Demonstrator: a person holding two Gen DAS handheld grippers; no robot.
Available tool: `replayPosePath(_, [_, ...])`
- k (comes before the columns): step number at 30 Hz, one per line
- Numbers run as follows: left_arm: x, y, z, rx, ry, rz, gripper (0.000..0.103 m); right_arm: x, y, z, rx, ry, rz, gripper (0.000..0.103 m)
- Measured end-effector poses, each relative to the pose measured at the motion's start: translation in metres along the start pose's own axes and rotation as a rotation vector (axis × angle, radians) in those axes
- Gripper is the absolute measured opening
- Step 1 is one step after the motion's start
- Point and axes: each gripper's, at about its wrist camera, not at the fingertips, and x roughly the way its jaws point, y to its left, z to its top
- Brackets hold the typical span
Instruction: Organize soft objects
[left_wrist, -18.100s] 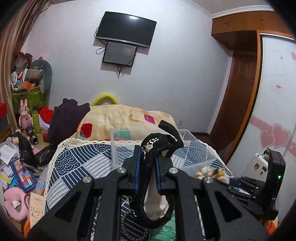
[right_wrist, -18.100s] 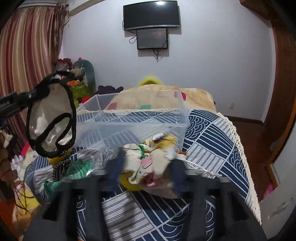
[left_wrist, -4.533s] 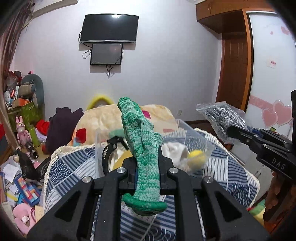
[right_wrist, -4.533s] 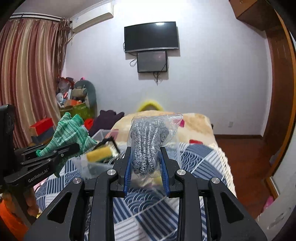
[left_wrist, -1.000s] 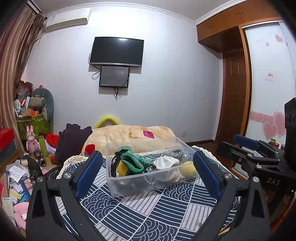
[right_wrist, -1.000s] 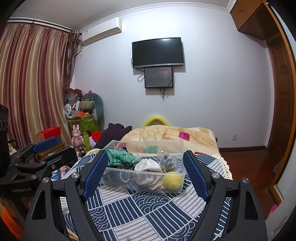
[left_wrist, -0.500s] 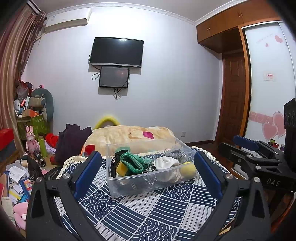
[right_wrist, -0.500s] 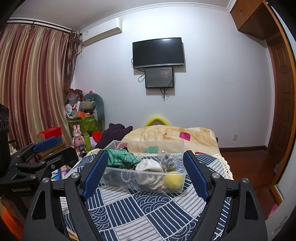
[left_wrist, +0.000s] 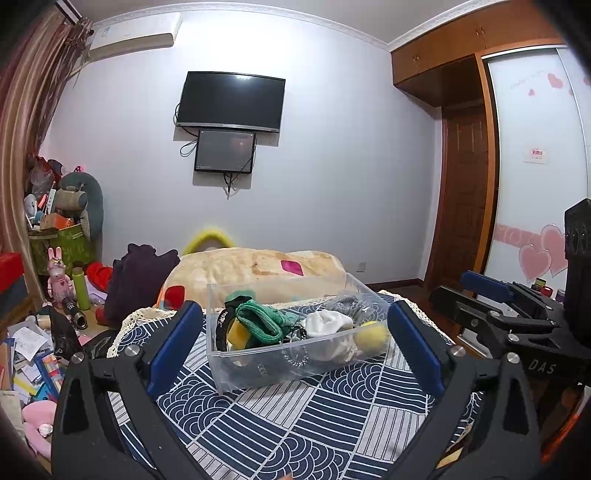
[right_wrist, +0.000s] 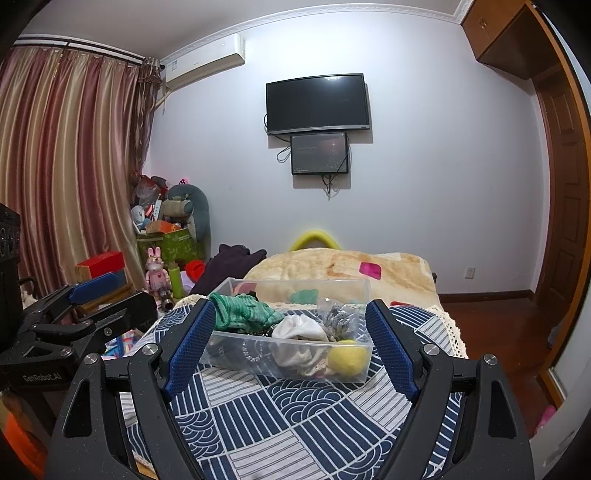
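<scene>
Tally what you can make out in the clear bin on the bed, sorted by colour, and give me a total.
In the clear bin, as far as can be told apart:
Green: 1, knit piece
White: 1, cloth
Yellow: 2, ball, piece under the green knit
Grey: 1, bagged item
Black: 1, strap
Total: 6; anything underneath is hidden.

Both fisheye cameras are sitting just behind their own tongs, looking almost level across the bed toward the far wall. The 2 views are sharing the clear bin at frame centre and the wall television above; each is catching the other tongs at its edge.
</scene>
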Motion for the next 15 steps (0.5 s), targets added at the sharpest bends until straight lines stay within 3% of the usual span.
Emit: replayPosePath(15, [0.0031, -0.0001, -0.0017, 0.001, 0.025, -0.016, 0.101, -0.0001, 0.0035, -0.0037, 0.001, 0.004, 0.006, 0.082])
